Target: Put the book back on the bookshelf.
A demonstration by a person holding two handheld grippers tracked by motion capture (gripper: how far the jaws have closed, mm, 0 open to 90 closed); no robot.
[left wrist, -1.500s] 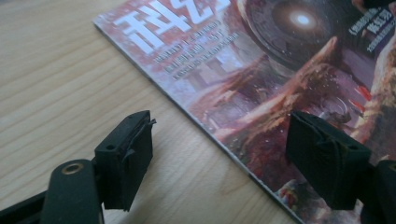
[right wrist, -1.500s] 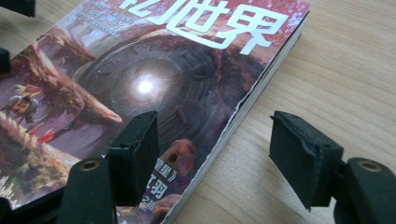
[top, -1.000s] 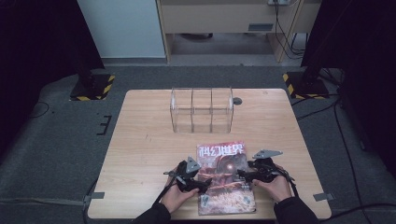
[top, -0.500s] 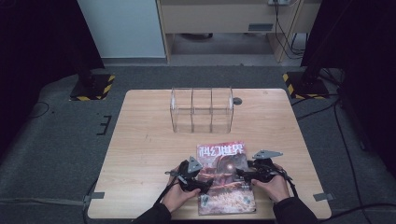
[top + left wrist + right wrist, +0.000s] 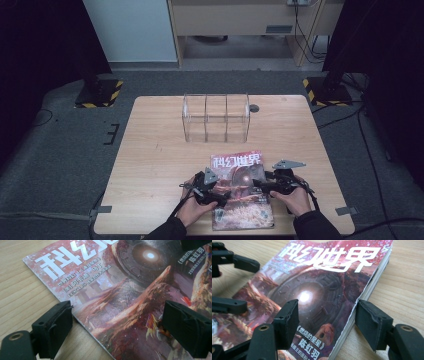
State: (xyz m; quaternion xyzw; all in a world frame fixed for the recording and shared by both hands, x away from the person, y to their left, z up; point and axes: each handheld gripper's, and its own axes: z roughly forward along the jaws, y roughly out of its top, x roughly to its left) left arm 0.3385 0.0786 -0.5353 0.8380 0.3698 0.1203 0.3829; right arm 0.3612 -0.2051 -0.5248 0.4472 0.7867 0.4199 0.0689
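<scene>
Glossy red-and-brown magazine [image 5: 240, 187] [image 5: 130, 290] [image 5: 317, 292], cover up, closed, bore large white Chinese title characters over a glowing circular portal illustration. It lay flat at the 6 o'clock edge of the light wooden table [image 5: 155, 165], title end toward 12 o'clock, slightly skewed. Clear acrylic three-compartment rack [image 5: 216, 118] stood upright toward 12 o'clock, apart from it.

The high view looks forward and down from above the person's side onto the whole tabletop [image 5: 150, 150], while both gripper views sit low and close between their own fingers [image 5: 53, 327], facing inward from opposite edges across the same magazine [image 5: 317, 292], which all three views share.
</scene>
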